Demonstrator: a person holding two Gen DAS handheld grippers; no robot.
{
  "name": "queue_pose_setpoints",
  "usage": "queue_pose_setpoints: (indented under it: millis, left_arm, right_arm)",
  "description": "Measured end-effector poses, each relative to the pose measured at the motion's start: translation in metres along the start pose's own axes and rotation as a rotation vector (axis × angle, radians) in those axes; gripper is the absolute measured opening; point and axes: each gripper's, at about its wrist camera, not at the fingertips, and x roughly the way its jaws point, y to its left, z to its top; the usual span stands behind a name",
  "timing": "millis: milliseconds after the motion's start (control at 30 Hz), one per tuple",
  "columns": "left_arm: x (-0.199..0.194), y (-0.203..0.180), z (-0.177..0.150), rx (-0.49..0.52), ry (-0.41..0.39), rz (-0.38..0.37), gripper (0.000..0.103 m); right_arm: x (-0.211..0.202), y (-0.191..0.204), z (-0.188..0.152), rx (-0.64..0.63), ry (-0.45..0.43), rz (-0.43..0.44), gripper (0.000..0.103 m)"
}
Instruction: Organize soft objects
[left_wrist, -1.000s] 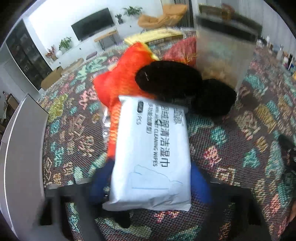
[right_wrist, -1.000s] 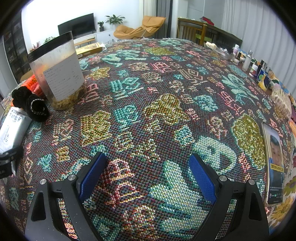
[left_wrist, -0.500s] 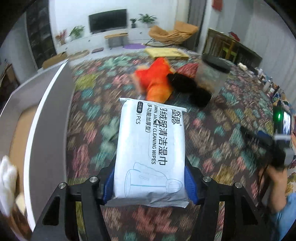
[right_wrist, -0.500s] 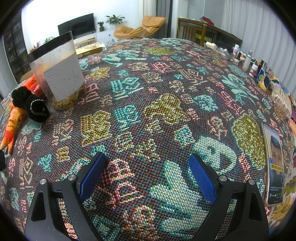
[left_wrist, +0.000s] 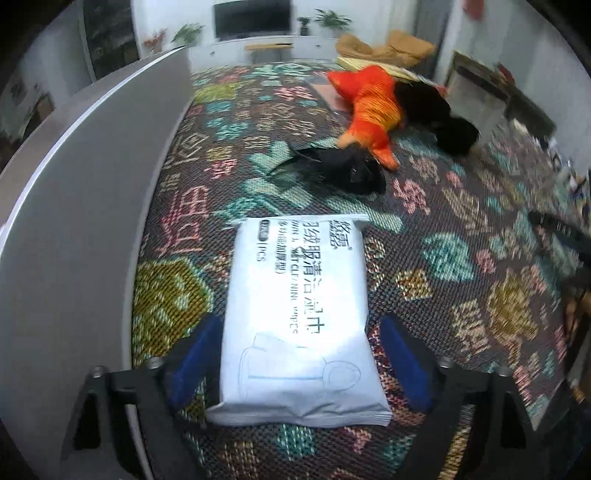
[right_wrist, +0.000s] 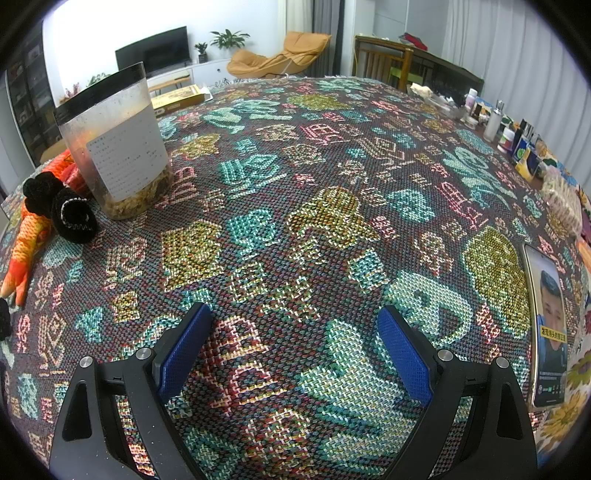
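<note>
Both grippers show their blue pads clearly. On the left gripper (left_wrist: 299, 358) the jaws are opening around the white pack of wipes (left_wrist: 297, 325), which sits between the pads with a gap visible on each side, so the pads no longer press it; whether it lies flat on the patterned cloth (left_wrist: 424, 258) or is just above it I cannot tell. Taking that pack as the landmark: just to its left stands the grey wall of a box (left_wrist: 92, 206), running alongside it. Beyond the pack's far end lies a crumpled black bag (left_wrist: 340, 170), and farther back, to the right of that, an orange plush toy (left_wrist: 373, 110) with black knitted items (left_wrist: 439, 114) touching its right side. Well to the right of the pack, at the picture's edge, a dark blurred shape cannot be made out. Right gripper (right_wrist: 295, 350): jaws wide apart, nothing between them, held over bare cloth. In its view the same orange toy and black knitted items sit far left, beside a clear lidded canister (right_wrist: 118, 147), and a phone (right_wrist: 550, 328) lies at the far right.
</note>
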Motion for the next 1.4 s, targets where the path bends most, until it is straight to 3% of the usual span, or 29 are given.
queue_pose_setpoints:
  millis: [100, 333, 1400]
  left_arm:
    - [0.004, 0.002, -0.003, 0.004, -0.032, 0.02, 0.103]
    - [0.002, 0.004, -0.013, -0.004, -0.101, 0.014, 0.103]
    - [0.0, 0.005, -0.015, -0.005, -0.121, 0.017, 0.103]
  right_arm:
    - [0.0, 0.0, 0.0, 0.0, 0.0, 0.0, 0.093]
    - [0.0, 0.0, 0.0, 0.0, 0.0, 0.001, 0.093]
    - [0.0, 0.0, 0.0, 0.001, 0.0, 0.001, 0.093]
